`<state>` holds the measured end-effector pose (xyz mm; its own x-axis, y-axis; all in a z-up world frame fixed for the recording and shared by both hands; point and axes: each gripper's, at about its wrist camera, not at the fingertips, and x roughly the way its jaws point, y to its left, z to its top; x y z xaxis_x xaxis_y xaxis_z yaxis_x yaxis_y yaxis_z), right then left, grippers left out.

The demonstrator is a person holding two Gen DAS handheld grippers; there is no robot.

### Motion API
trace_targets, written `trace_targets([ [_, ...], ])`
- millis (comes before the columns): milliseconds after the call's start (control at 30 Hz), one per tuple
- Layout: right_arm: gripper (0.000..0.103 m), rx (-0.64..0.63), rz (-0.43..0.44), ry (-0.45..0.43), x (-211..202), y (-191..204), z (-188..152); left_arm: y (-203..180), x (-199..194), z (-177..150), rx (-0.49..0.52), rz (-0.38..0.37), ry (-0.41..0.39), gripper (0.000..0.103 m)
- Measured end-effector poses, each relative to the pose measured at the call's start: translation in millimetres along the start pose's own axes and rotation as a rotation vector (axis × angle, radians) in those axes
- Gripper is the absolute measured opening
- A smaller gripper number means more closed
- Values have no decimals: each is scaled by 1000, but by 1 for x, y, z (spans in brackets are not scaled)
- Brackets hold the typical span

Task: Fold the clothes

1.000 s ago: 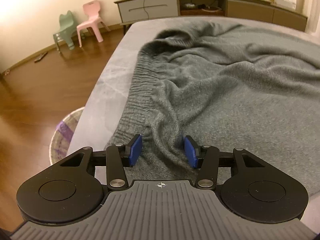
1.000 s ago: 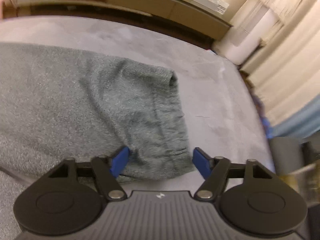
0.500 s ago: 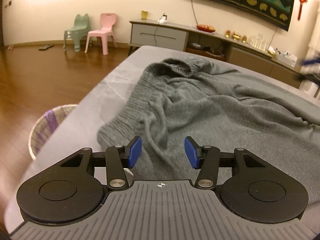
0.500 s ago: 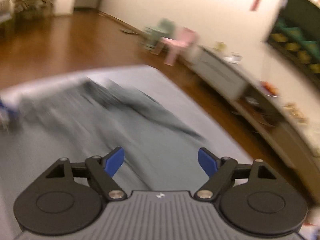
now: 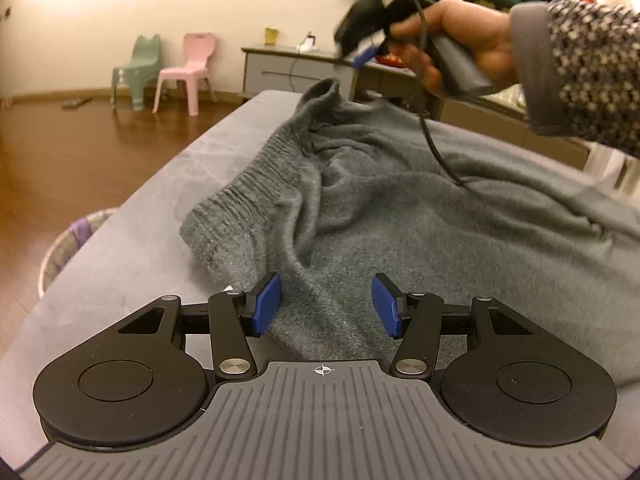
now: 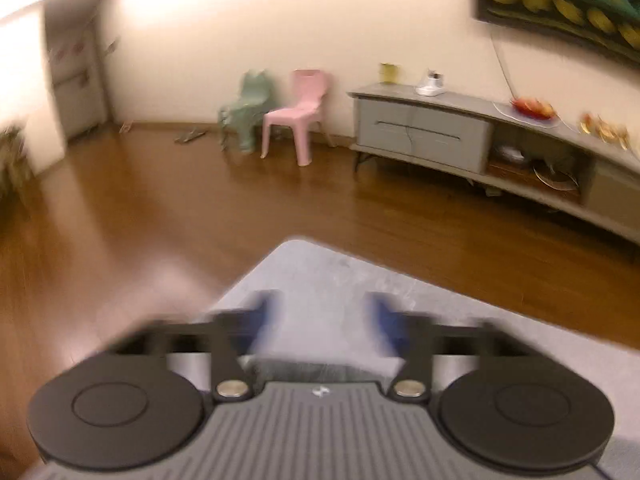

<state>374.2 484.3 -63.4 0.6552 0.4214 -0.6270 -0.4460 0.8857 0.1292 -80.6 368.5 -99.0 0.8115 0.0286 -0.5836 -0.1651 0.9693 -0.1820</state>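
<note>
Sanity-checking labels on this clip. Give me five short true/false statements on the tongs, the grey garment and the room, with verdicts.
1. The left tongs are open over the grey garment. True.
2. The left tongs are clamped on the ribbed hem. False: the blue pads stand apart, with nothing pinched between them.
3. The right tongs are open. True, though motion-blurred.
4. The pink chair stands on the table. False: it stands on the wood floor beside a green chair.
5. The garment lies neatly folded. False: it is spread out and wrinkled.
</note>
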Motion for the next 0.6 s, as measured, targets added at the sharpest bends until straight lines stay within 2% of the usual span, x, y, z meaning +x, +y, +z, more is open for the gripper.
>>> trace_targets([
  [67, 70, -31, 19, 28, -24, -8, -27, 8, -3, 1, -37, -10, -2, 45],
  [200, 70, -102, 59, 93, -73, -25, -85, 29, -17, 6, -130, -63, -8, 55],
  [267, 70, -138, 79, 126, -98, -33, -114, 45, -17, 9, -197, -75, 21, 70],
  [367, 70, -297, 16, 156, -116, -30, -153, 69, -16, 12, -299, -93, 63, 69],
  [467, 70, -344, -46, 136, -132, -34, -175, 82, -1, 19, -355, -162, 111, 64],
  [500, 70, -326, -54, 126, -138, -37, -180, 81, 4, 23, -358, -175, 127, 58],
  [533, 70, -290, -51, 125, -146, -44, -184, 79, 8, 27, -355, -173, 146, 32],
  [567, 70, -253, -46, 124, -153, -51, -188, 77, 13, 31, -351, -170, 166, 2],
  [600, 70, -231, -43, 136, -166, -59, -194, 77, 16, 35, -351, -173, 168, 0],
])
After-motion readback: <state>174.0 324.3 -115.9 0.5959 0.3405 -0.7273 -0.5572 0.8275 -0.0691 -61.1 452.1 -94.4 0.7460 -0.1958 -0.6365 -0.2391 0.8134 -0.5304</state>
